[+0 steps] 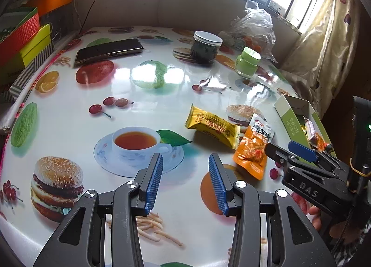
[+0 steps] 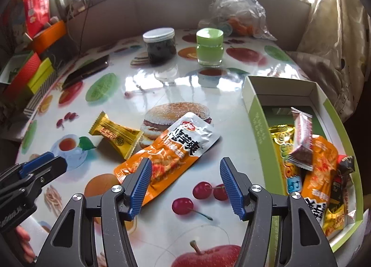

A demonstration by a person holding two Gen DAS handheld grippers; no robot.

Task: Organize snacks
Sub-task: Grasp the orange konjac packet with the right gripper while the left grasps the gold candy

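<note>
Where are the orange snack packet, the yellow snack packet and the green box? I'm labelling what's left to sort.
orange snack packet (image 2: 171,153), right wrist view, middle of the pouch.
yellow snack packet (image 2: 117,137), right wrist view, centre of the wrapper.
green box (image 2: 260,125), right wrist view, its left outer wall.

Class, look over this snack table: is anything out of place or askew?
Two snacks lie loose on the table, outside the green box: a yellow packet and an orange pouch, the pouch slanted, its corner overlapping the packet. Inside the box, a brown-and-white packet sits tilted on the pile.
</note>
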